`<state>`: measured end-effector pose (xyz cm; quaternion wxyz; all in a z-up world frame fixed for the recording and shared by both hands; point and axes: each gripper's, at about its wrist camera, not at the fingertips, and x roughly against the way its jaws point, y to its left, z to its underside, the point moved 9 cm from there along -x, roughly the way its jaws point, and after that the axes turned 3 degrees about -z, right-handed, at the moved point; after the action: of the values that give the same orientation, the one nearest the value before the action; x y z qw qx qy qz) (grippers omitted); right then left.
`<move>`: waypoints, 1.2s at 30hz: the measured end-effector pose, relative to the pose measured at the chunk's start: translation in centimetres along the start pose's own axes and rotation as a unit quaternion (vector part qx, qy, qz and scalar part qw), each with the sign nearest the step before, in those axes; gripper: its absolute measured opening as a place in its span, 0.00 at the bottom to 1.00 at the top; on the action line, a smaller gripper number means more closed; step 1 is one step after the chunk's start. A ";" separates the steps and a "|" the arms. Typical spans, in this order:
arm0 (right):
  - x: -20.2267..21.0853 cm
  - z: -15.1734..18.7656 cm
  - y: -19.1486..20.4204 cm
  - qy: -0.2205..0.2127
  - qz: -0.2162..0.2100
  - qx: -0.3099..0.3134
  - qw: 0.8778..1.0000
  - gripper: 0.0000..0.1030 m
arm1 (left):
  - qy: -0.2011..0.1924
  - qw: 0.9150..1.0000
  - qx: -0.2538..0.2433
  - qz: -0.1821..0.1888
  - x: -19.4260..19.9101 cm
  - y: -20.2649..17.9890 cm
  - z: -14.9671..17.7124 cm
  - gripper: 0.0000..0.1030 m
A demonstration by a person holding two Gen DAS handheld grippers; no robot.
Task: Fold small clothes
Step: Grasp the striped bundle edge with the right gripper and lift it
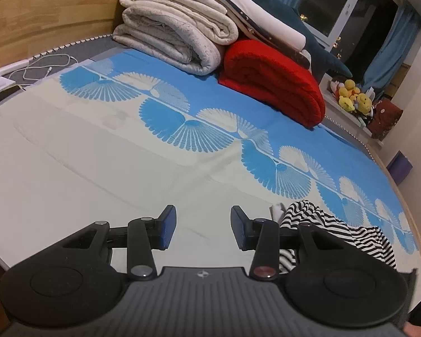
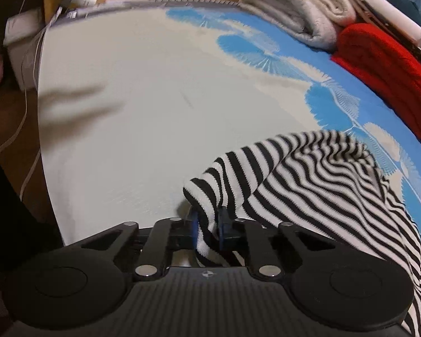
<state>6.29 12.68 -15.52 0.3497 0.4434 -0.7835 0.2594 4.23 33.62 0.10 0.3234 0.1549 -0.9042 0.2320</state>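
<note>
A black-and-white striped garment (image 2: 317, 174) lies bunched on the pale bed sheet (image 2: 143, 112) at the right. My right gripper (image 2: 208, 226) is shut on a folded edge of that garment; the striped cloth is pinched between its blue pads and drapes off to the right. In the left wrist view the same striped garment (image 1: 336, 227) sits crumpled just right of my left gripper (image 1: 203, 229). The left gripper is open above bare sheet, with nothing between its blue pads (image 1: 168, 227).
A stack of folded cream blankets (image 1: 176, 31) and a rolled red blanket (image 1: 272, 81) fill the far side of the bed. A white cable (image 1: 45, 68) lies at the far left edge. Yellow plush toys (image 1: 350, 95) sit on a ledge by the window.
</note>
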 end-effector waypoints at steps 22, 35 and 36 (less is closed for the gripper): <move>21.2 2.7 -19.2 -0.287 0.015 -0.462 0.839 0.10 | -0.006 0.999 0.003 0.052 -1.6 -11.5 0.4 0.46; 25.6 31.1 -29.1 -0.096 0.198 -0.728 0.649 0.13 | 0.060 0.987 -0.109 0.103 -7.5 -24.3 5.2 0.46; 26.6 30.1 -29.8 -0.112 0.207 -0.706 0.669 0.14 | 0.063 0.986 -0.114 0.104 -7.7 -24.5 5.5 0.46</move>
<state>13.19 -36.63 -10.66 0.4050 -0.0830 -0.8376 -0.3570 17.73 11.07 -0.86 0.3691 0.0074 -0.9139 0.1689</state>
